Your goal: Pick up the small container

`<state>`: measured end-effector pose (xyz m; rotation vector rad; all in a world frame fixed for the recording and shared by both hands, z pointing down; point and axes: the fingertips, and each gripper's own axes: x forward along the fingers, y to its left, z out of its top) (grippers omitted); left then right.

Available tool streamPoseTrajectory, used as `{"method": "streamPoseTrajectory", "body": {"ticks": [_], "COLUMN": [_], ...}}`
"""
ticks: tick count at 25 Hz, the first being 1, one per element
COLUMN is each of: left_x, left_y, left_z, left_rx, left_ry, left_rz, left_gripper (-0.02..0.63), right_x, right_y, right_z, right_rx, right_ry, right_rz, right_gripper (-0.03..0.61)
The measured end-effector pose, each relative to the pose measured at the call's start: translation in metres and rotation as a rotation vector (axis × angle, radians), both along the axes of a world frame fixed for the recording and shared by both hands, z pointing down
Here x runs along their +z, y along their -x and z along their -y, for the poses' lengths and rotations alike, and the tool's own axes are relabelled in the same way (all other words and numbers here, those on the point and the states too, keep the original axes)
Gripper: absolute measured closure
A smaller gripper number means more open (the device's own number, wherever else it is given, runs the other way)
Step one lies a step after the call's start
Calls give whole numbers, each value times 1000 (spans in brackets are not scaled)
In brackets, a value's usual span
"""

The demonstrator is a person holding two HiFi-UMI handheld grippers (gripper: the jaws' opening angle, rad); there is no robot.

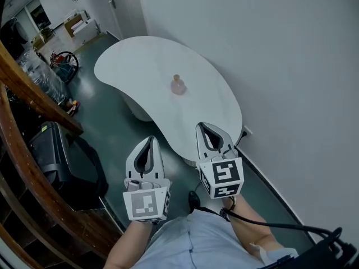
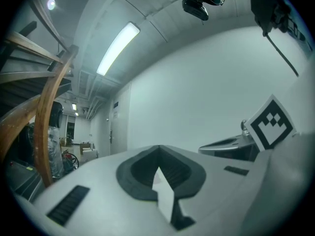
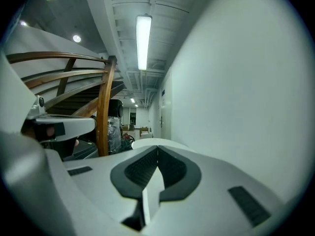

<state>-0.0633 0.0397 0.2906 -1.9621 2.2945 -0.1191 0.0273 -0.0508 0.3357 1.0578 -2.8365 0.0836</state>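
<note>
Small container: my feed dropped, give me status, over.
Left gripper and right gripper shut, empty, at the table near end. Small container upright mid-table, untouched. Nothing seen in the way.

No words, numbers or brand names can be read in any view. The only printed marks are black-and-white square code patterns with no letters. In the head view one is on the left hand-held gripper's (image 1: 149, 142) marker cube (image 1: 147, 204) at 7 o'clock. The other is on the right hand-held gripper's (image 1: 207, 126) cube (image 1: 222, 176) at 5 o'clock.
</note>
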Motion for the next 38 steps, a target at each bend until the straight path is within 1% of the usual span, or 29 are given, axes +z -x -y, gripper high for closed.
{"method": "streamPoseTrajectory", "body": {"ticks": [6,13,17,20,23,26,28,29,32,38], "left_x": [-1,-1,5,11,16,17,14,13,5,2], "left_y": [10,23,38,57,80,97,106,109,115,126], "left_z": [40,66,77,93,116,137,152,158,178,202], "left_rx": [-25,-36,-36,-24,8,45,81,101,155,246], "left_ry": [5,6,16,19,21,19,19,19,6,-1], "left_rz": [7,16,2,-14,-32,-88,-104,-106,-142,-156], "left_gripper": [615,615,615,615,615,615,615,615,615,615], "right_x": [0,2,10,15,19,22,17,13,4,-6], "right_y": [16,32,47,62,83,99,105,108,112,116], "right_z": [42,73,86,101,120,137,150,155,168,184], "right_rx": [-33,-41,-33,-12,13,49,85,102,152,233], "right_ry": [5,7,18,17,18,14,6,-1,-20,-42], "right_rz": [11,20,4,-11,-13,-16,-17,-15,-13,-12], "right_gripper": [577,577,577,577,577,577,577,577,577,577]}}
